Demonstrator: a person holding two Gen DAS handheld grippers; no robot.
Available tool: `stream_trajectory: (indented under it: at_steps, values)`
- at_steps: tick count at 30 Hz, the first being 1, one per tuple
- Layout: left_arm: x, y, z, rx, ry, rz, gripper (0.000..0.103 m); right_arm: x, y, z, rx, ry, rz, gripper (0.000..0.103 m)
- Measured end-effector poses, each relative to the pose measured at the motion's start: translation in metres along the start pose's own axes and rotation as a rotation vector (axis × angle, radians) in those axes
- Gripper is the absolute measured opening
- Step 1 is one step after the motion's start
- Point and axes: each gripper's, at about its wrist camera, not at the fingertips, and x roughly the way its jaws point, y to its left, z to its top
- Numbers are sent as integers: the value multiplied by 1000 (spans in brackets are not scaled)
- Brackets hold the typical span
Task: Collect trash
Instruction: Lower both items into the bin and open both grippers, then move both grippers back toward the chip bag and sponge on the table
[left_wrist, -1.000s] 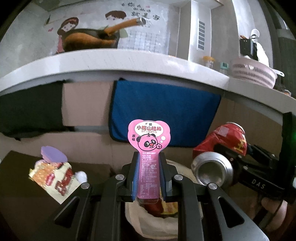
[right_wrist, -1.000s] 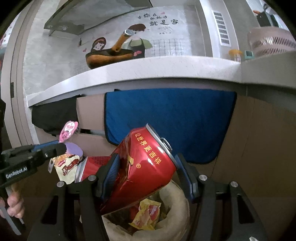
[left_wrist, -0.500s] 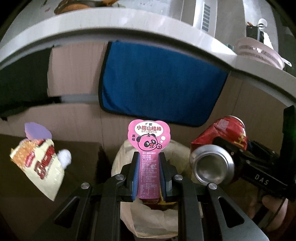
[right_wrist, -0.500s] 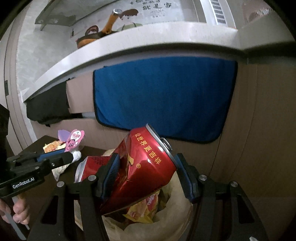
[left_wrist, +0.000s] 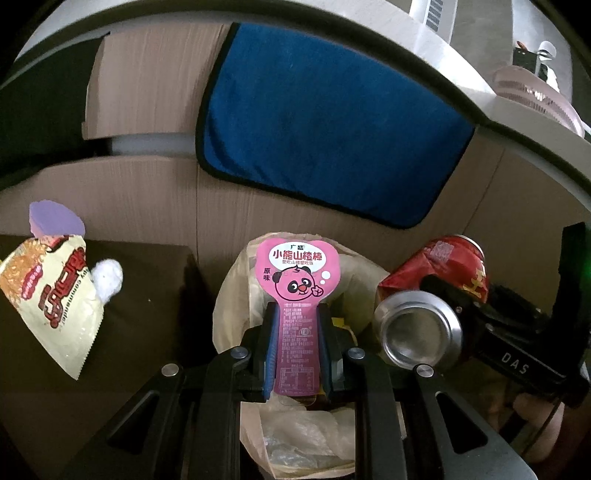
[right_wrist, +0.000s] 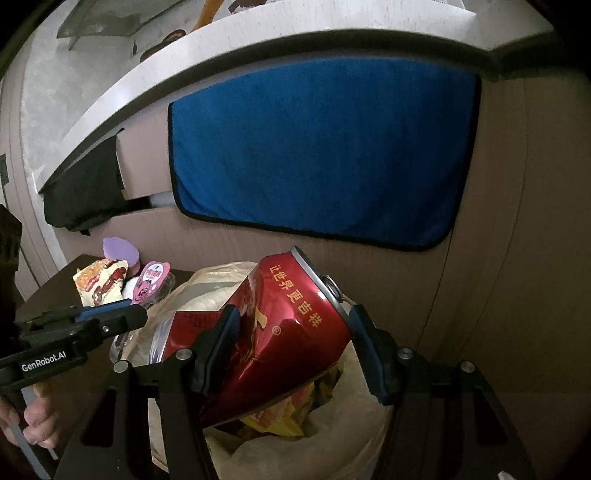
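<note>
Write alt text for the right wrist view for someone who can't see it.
The right tongs grip a crushed red can above a bag-lined trash bin holding wrappers. At left, the left tongs hold a pink panda wrapper; a blue towel hangs behind.

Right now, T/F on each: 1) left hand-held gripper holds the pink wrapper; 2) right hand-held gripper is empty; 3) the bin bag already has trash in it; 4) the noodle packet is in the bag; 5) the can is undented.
1) Left hand-held gripper holds the pink wrapper. True.
2) Right hand-held gripper is empty. False: it is shut on the red can.
3) The bin bag already has trash in it. True: yellow wrappers lie inside.
4) The noodle packet is in the bag. False: it lies on the dark table beside the bag.
5) The can is undented. False: its side is crushed in.
</note>
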Motion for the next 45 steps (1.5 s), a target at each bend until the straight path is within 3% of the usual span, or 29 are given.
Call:
stream_trajectory:
  at_steps: [15,17,19,21,26,32,37,45]
  values:
    - [18,8,-5,-29,57,-36,20,24,0,-8,12,57,-23,57]
    - [22,10,-5,-38,69,-69,26,29,1,-9,15,80,-23,58]
    - [26,15,-5,-60,87,-77,47,32,0,-12,32,97,-17,60]
    - [26,19,-6,-86,91,-88,48,33,-1,-14,42,100,-21,66]
    - [20,30,-2,-128,90,-73,48,34,-3,-18,75,102,-21,67]
    - [-1,60,-1,-183,67,-14,48,33,-2,-17,91,107,-20,67]
    - [-33,98,-5,-216,26,78,48,29,8,-13,84,102,-11,67]
    - [-107,175,-16,-298,-63,243,48,19,60,8,22,54,65,67]
